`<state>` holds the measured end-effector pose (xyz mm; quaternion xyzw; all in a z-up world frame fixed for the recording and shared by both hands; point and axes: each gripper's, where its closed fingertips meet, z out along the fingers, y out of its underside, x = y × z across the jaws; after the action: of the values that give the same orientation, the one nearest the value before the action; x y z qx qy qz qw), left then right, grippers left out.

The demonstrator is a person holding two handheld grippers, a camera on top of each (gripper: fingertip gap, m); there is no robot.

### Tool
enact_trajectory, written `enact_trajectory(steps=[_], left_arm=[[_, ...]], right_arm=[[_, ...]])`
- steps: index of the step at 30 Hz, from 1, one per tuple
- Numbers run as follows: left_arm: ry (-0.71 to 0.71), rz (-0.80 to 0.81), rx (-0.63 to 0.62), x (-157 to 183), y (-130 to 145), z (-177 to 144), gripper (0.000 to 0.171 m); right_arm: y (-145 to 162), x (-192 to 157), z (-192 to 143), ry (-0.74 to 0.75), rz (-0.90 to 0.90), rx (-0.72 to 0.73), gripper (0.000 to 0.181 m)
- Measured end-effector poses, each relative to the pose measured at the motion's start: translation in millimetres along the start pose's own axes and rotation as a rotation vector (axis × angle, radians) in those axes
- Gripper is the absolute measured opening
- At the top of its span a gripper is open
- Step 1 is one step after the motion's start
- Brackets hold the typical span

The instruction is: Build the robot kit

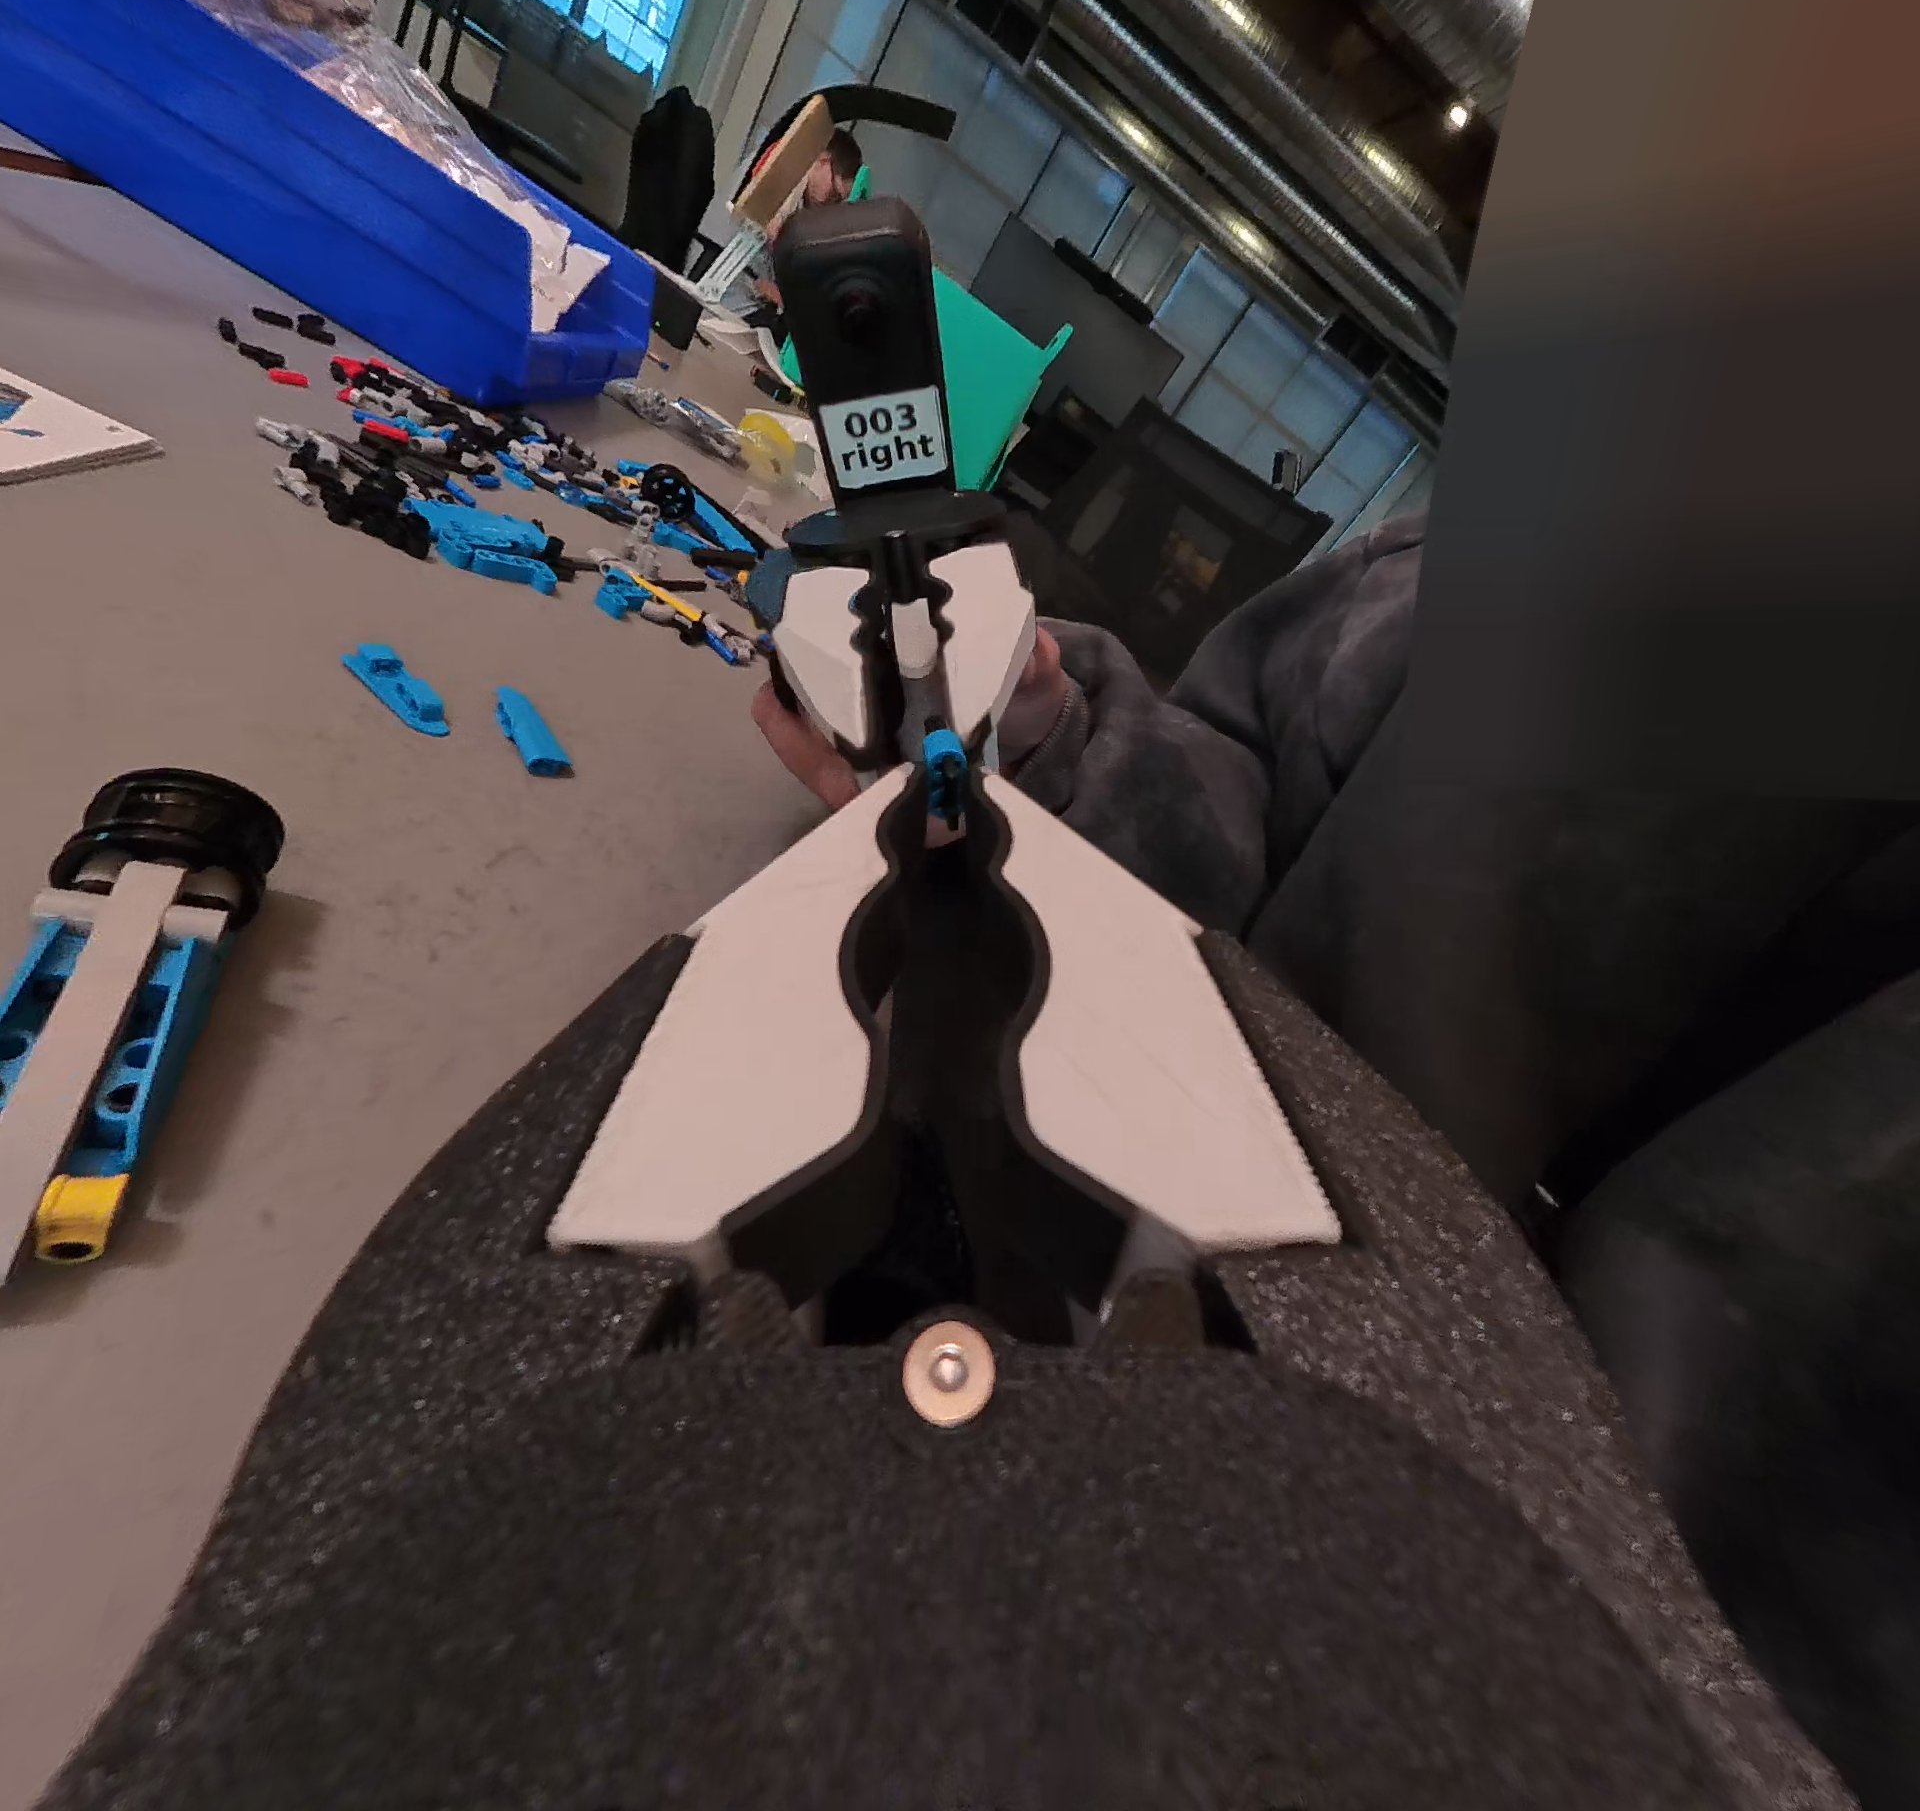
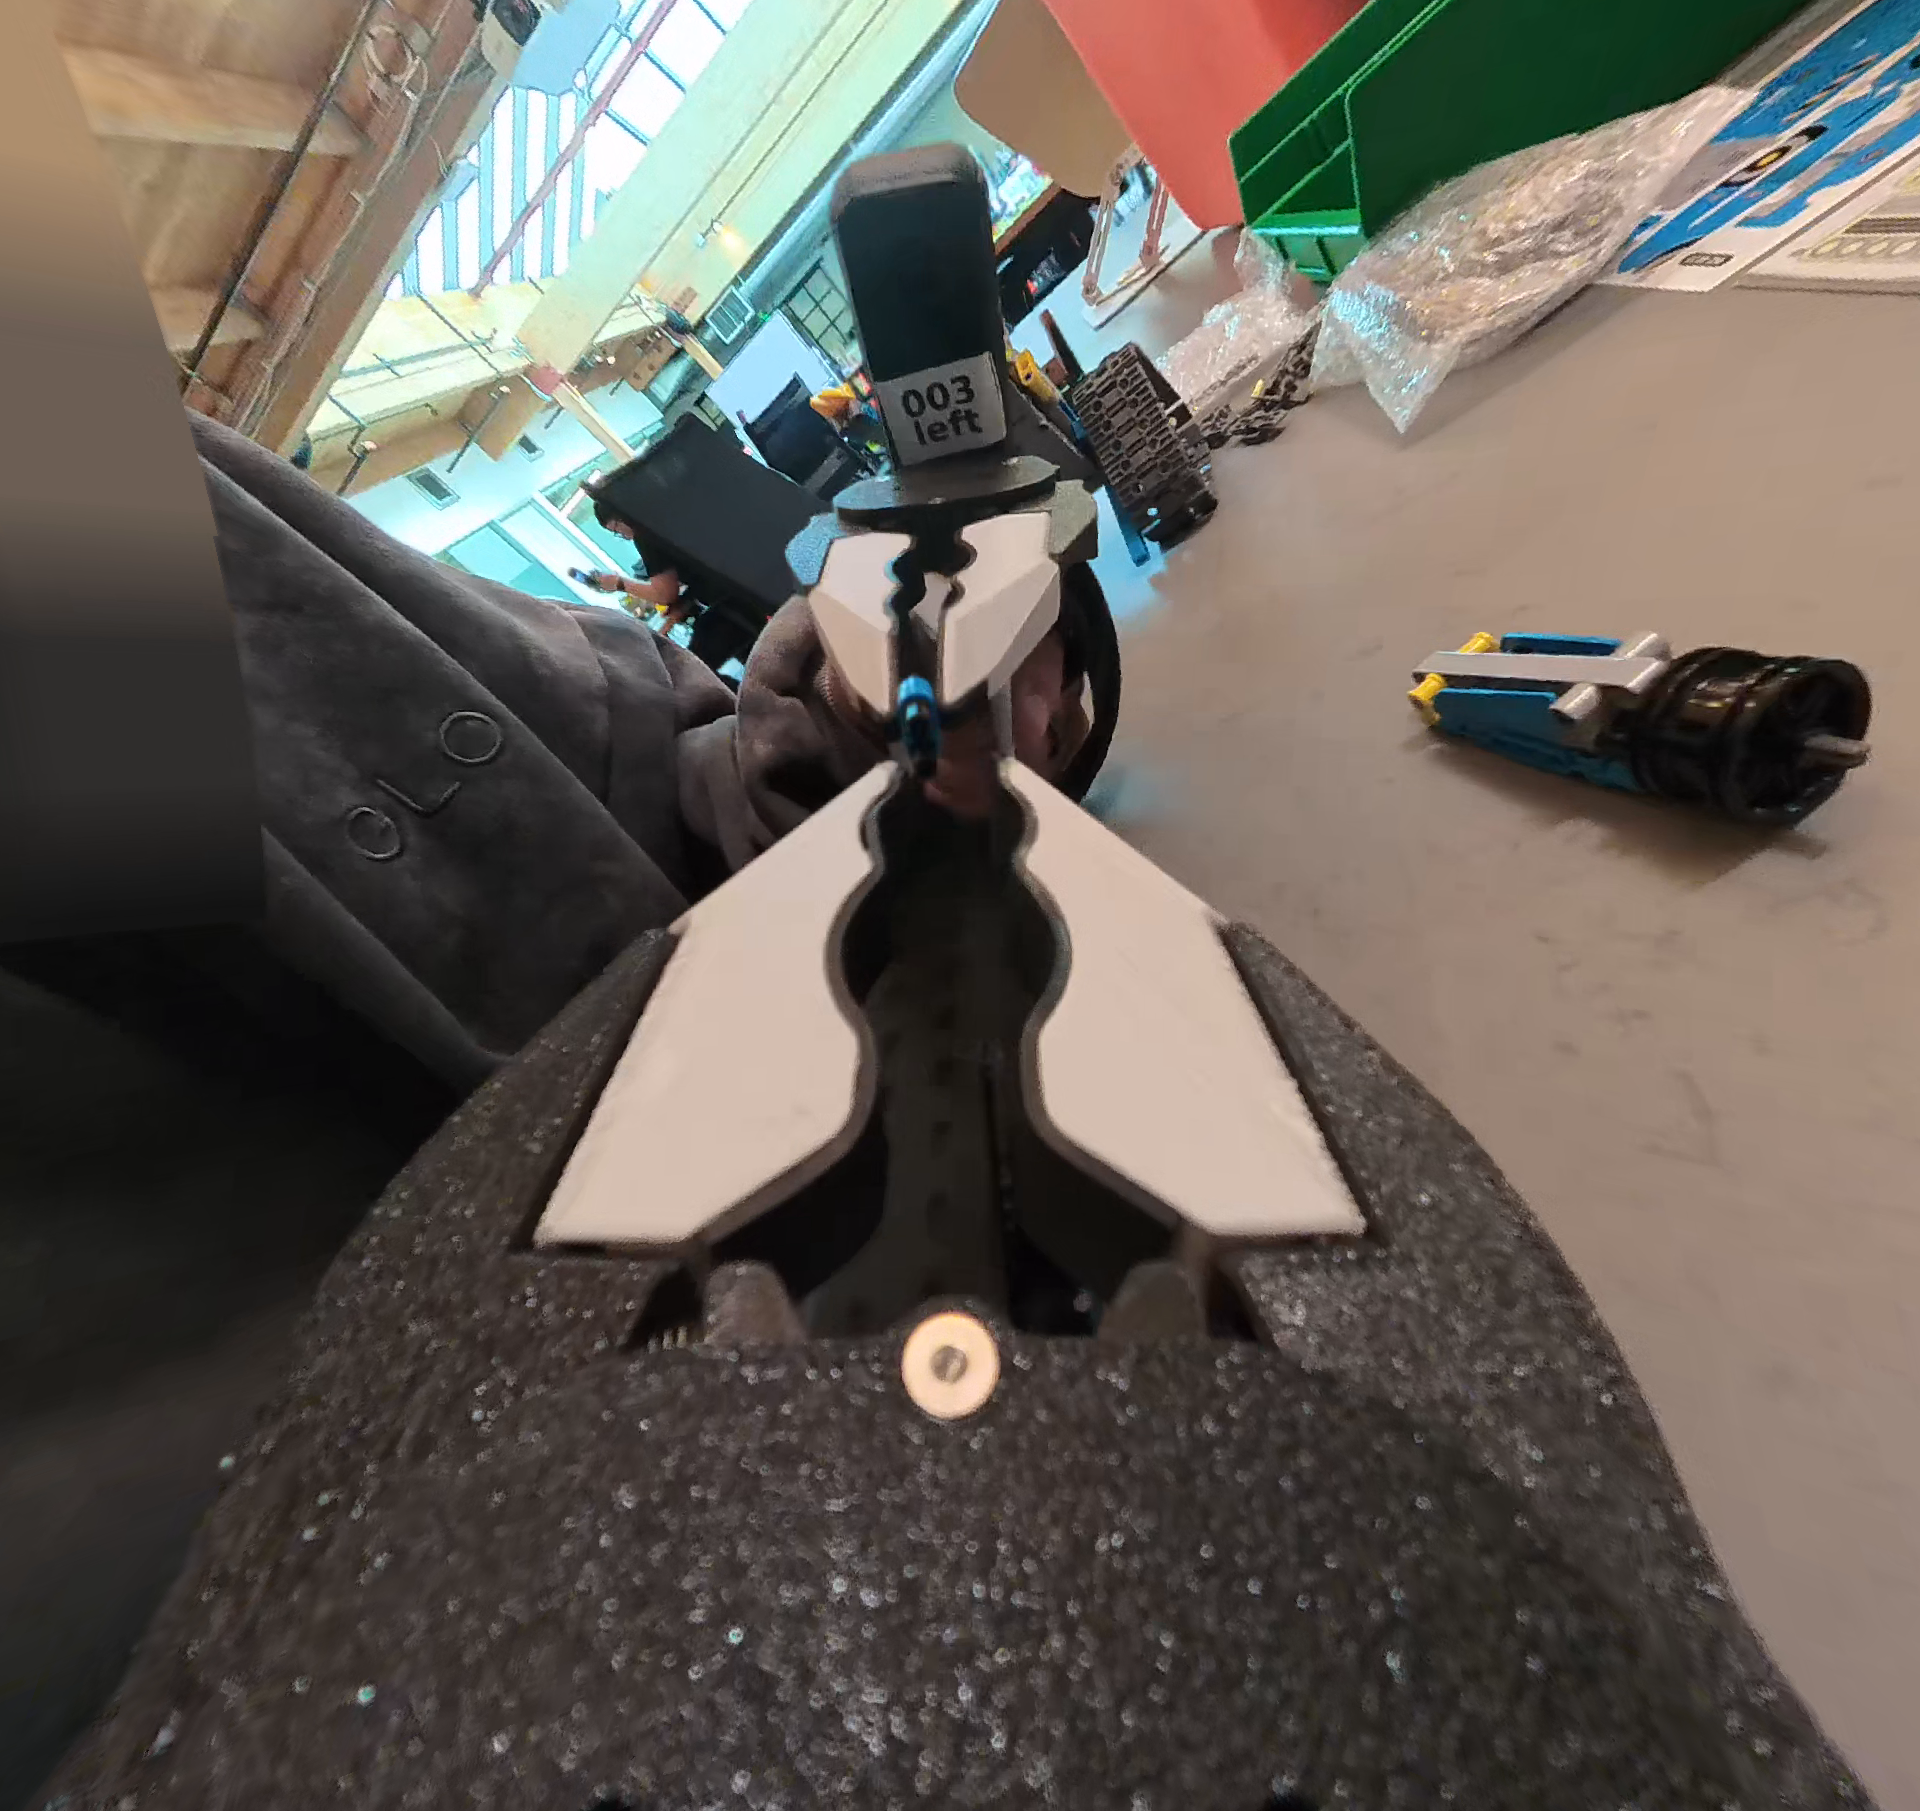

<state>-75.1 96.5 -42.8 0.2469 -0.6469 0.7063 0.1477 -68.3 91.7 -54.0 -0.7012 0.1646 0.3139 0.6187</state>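
My two grippers face each other tip to tip above the grey table [image 1: 416, 930]. My left gripper [image 1: 945, 779] is shut on a small blue connector [image 1: 943, 755] with a black pin. It also shows in the right wrist view [image 2: 914, 696], at the tip of the left gripper [image 2: 920, 665]. My right gripper [image 2: 951, 774] is shut on a grey holed beam [image 2: 940, 1065] lying along its jaws. In the left wrist view the right gripper [image 1: 914, 712] holds that beam [image 1: 910, 634], whose end meets the blue connector. A hand and grey sleeve [image 1: 1195, 722] are behind.
On the table are a blue-and-grey assembly with a black wheel [image 1: 125, 982] [image 2: 1642, 712], two loose blue pieces [image 1: 395, 686], a heap of small parts [image 1: 468, 494], a blue bin [image 1: 312, 151], a booklet [image 1: 62, 421], a green bin [image 2: 1455, 99], plastic bags [image 2: 1455, 286] and a black tracked assembly [image 2: 1143, 452]. Less than 4 cm separates the two grippers' tips.
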Motion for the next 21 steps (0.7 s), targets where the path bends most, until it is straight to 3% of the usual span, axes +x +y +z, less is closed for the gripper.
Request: enact_trajectory(steps=[21], left_arm=[[0.013, 0.028, -0.014, 4.1, 3.4, 6.5, 0.006]], right_arm=[[6.6, -8.8, 9.3, 0.0, -0.102, -0.051, 0.001]])
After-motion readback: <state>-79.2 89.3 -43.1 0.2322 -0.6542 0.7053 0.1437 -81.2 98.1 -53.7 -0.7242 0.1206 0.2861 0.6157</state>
